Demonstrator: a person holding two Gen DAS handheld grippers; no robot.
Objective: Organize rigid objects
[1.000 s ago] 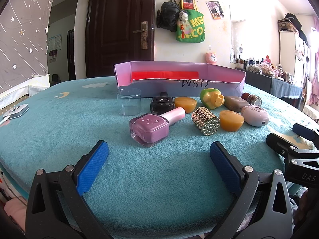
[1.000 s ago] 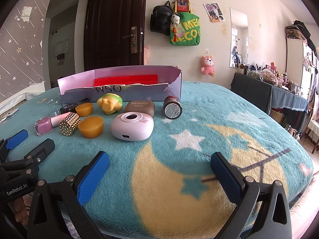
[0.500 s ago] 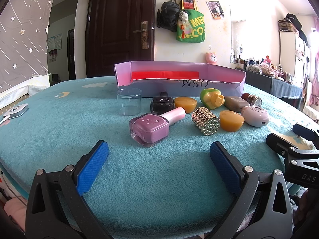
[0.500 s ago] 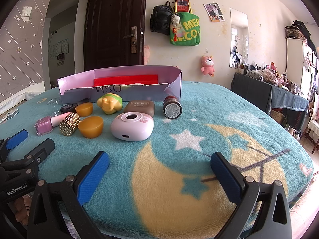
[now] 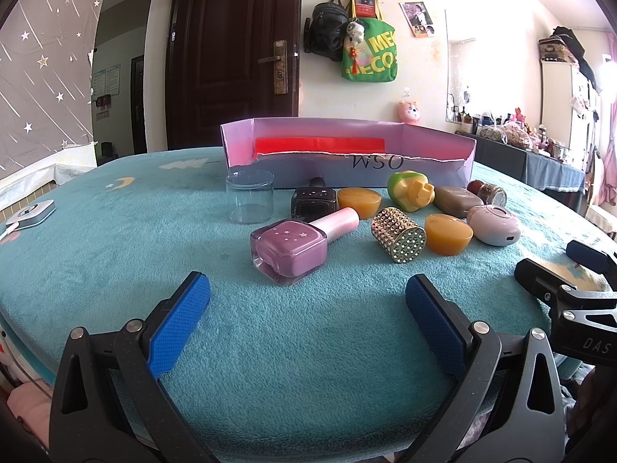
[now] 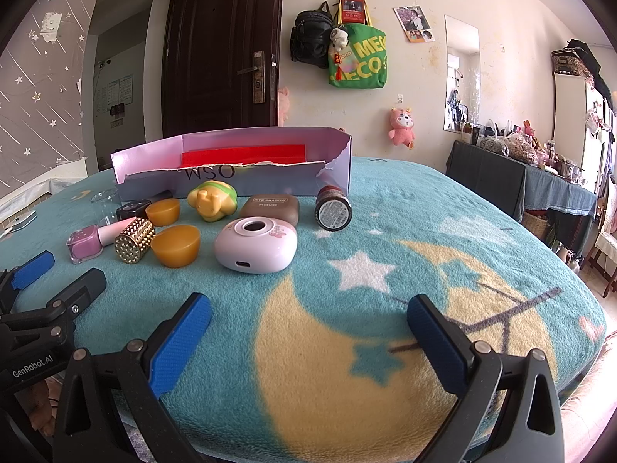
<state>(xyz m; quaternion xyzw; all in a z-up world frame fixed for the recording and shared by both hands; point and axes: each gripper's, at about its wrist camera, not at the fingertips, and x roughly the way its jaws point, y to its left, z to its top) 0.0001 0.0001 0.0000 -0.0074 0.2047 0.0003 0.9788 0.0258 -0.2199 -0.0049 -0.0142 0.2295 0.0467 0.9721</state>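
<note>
Presently, stage: nothing is yet picked up; every item lies on the teal blanket [image 5: 115, 262] outside the lilac cardboard box [image 5: 347, 156], so sorting appears not to have begun.
Landmark: the box, open-topped, with a torn front wall and a red liner inside.
Left gripper [image 5: 307, 297]: jaws spread wide and empty, hovering over the blanket, well in front of the box.
Right gripper [image 6: 309, 318]: jaws likewise spread and empty, in front of the box and toward its right end.
Nearest to left gripper: pink nail-polish bottle [image 5: 297, 245], lying on its side in front of the box.
Front row, further right: studded gold cap [image 5: 399, 234], amber bowl [image 5: 448, 234], pink device [image 6: 256, 245].
Just before the box: clear plastic cup [image 5: 250, 201], upright, at its left end; dark polish bottle [image 5: 314, 204]; second amber bowl [image 5: 359, 202]; green-yellow toy [image 5: 410, 196]; eye-shadow case [image 6: 270, 208]; small jar [image 6: 332, 212].
Next move, judged: advance the left gripper until its jaws straddle the pink bottle's body, then close.
Change from earlier frames: none discernible; both grippers and all items are placed as before.
</note>
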